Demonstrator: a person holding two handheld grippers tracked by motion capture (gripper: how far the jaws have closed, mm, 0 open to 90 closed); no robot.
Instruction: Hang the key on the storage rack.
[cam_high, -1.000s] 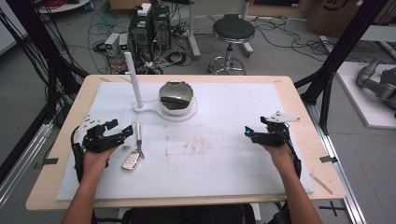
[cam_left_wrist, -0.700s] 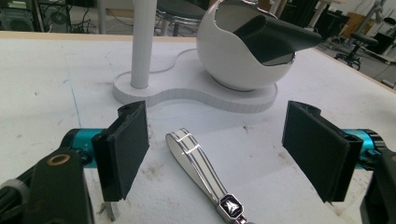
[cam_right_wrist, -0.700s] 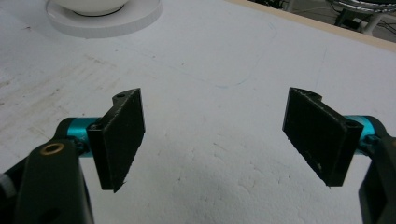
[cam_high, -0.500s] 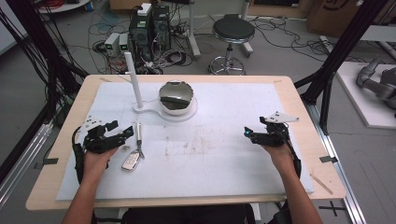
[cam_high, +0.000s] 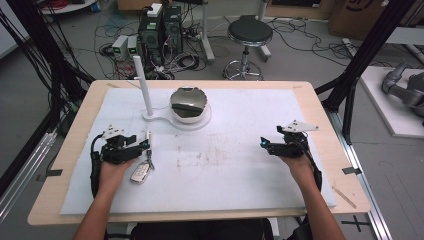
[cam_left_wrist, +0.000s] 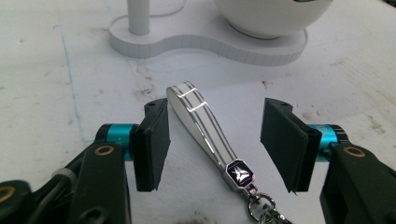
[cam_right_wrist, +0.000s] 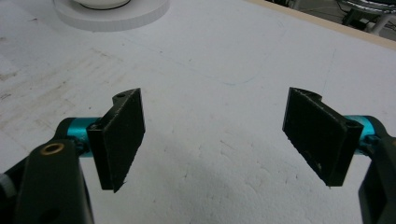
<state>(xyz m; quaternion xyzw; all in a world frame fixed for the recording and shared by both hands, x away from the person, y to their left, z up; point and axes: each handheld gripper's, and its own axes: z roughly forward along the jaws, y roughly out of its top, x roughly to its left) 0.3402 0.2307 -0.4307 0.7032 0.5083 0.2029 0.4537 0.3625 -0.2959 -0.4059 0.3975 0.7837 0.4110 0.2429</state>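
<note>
A key fob on a white strap lies flat on the white mat, its metal clasp nearest me. My left gripper is open, its jaws standing on either side of the strap without touching it. From above, the key fob and its strap lie just right of my left gripper. My right gripper rests open over bare mat at the right, with nothing between its jaws.
A white stand with an upright post and a bowl sits at the mat's back centre. The same stand base lies just beyond the strap. Wooden table edges frame the mat.
My left gripper has shifted slightly toward the strap; the right gripper has stayed put.
</note>
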